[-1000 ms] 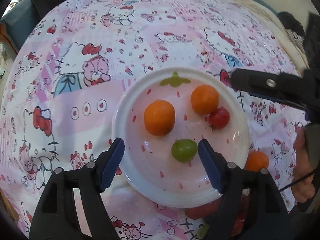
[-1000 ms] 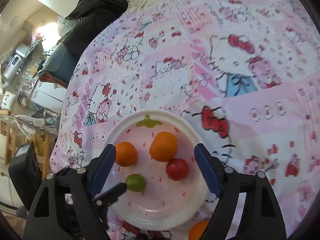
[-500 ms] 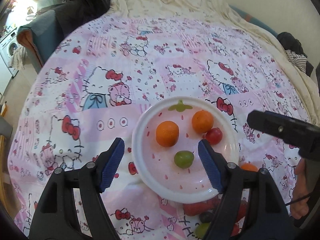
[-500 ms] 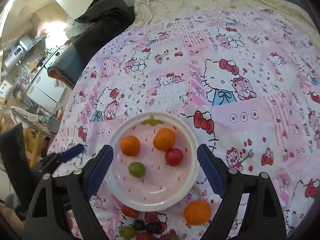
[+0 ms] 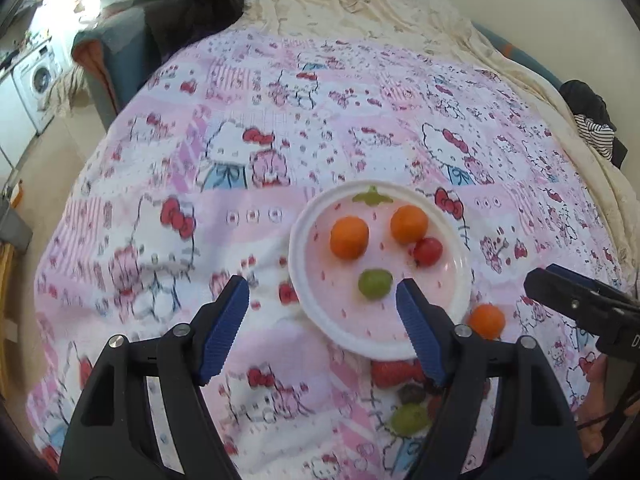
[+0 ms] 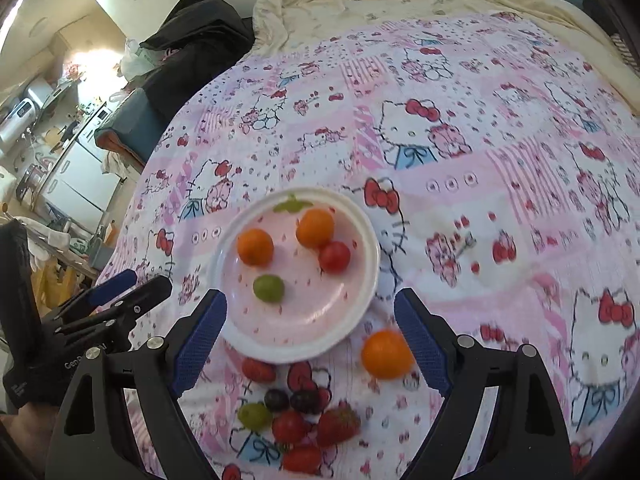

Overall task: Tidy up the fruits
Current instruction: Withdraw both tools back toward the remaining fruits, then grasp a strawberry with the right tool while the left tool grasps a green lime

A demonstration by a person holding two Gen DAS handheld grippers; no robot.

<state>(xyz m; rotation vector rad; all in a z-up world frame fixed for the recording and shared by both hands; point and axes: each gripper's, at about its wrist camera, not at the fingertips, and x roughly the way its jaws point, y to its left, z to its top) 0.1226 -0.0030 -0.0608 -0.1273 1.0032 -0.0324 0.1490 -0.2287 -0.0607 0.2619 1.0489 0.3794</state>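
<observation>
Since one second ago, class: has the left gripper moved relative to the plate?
Yes. The left gripper has pulled back and up from the plate, which looks smaller now; its jaws no longer flank the green grape.

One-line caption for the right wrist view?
Open right tool hovers over plate holding four fruits; loose orange lies beside it.

Smooth glossy plastic plate (image 6: 362, 292), soft matt printed cotton cloth (image 6: 480, 152), ribbed rubbery tool pads (image 5: 224, 320).

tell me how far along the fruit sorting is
Done: two oranges, a tomato and a green grape sit on the plate. In hand: nothing; left tool and right tool are open. Left: a loose orange and the fruit pile.
</observation>
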